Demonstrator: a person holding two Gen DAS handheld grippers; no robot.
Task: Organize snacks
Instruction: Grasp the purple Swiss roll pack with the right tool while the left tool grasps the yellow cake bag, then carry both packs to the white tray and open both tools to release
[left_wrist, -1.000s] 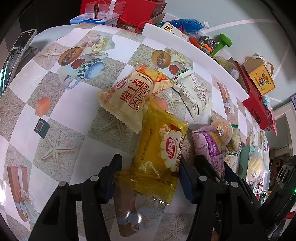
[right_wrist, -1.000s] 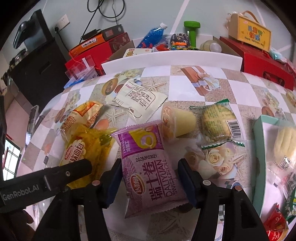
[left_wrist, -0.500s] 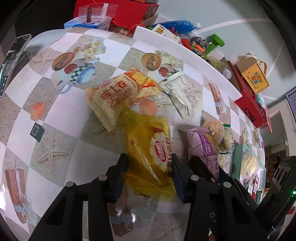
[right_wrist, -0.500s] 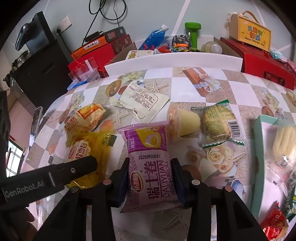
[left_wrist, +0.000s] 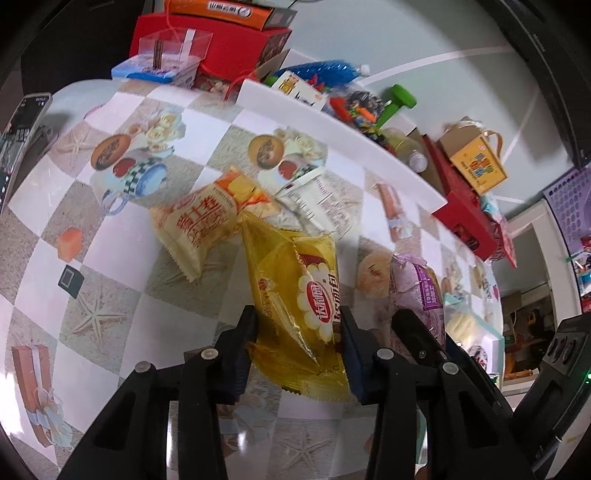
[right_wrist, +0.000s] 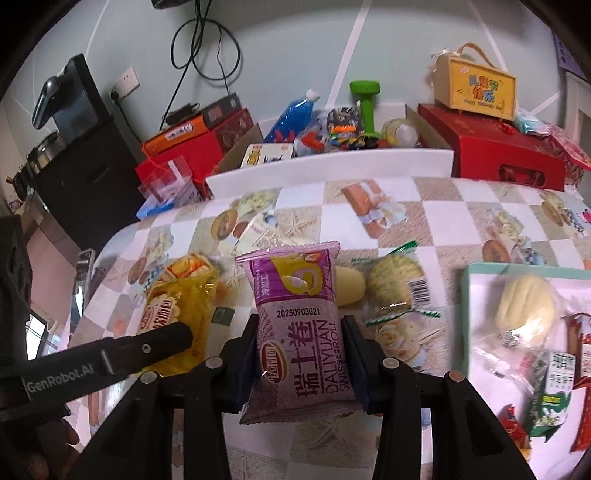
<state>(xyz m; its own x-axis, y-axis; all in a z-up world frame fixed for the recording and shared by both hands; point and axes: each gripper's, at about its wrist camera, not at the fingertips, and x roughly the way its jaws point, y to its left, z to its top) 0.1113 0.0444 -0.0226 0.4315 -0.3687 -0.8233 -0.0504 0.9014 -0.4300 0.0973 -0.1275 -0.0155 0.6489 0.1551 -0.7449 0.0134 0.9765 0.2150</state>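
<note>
Left tongs (left_wrist: 297, 325) clamp a crinkled yellow snack pack (left_wrist: 295, 295); right tongs (right_wrist: 299, 354) clamp a purple Swiss-roll pack (right_wrist: 299, 332).

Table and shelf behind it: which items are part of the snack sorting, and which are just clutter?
Job:
yellow pack in the left gripper
purple roll in the right gripper
orange roll
white packet
green cake
tray

Lying about:
dumbbell
blue bottle
red box
yellow box
</note>
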